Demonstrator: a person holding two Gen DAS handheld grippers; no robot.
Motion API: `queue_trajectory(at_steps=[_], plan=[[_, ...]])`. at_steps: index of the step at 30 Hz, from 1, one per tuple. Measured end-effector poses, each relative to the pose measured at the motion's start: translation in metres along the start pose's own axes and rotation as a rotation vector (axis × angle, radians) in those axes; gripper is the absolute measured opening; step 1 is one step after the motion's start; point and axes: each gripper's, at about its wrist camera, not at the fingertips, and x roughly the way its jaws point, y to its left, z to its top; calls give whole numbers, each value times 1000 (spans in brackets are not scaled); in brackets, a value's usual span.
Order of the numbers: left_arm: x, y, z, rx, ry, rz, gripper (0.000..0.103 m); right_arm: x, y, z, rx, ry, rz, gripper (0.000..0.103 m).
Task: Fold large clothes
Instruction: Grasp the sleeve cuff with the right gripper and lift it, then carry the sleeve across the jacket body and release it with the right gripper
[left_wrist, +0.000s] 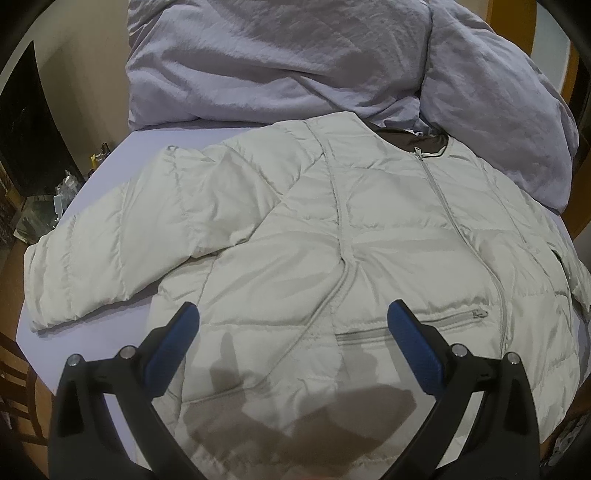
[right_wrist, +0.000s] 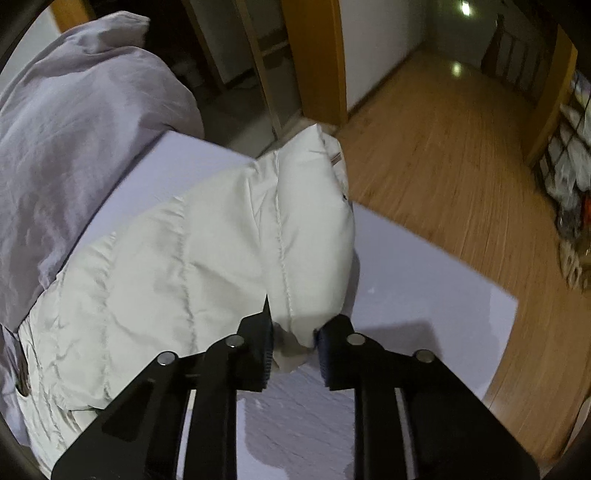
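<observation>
While spread flat front-up on lavender bed (left_wrist: 122, 147), cream puffer jacket (left_wrist: 332, 240) zipped shut, left tool (left_wrist: 293, 314) hovering spread wide over hem, right tool (right_wrist: 295, 332) pinching jacket sleeve (right_wrist: 295, 229), grey duvet (left_wrist: 295, 55) bunched beyond collar.

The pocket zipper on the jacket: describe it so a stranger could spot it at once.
Start at the white puffer jacket spread over the lavender bed sheet, in front of the crumpled grey duvet. Low on its front, between the open left tongs, lies the pocket zipper. Unlike the long main zipper running down from the collar, it is short and runs across.
</observation>
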Motion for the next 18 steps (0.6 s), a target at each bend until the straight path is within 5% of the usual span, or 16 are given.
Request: queue_trajectory(at_steps=[7,18], plan=[[0,9,8,-13,-16,1,101,-54,67,10,-181,-210,105,18],[-3,28,15,-50,-27,-4,101,-82,233,-71,-584,-195,356,18]])
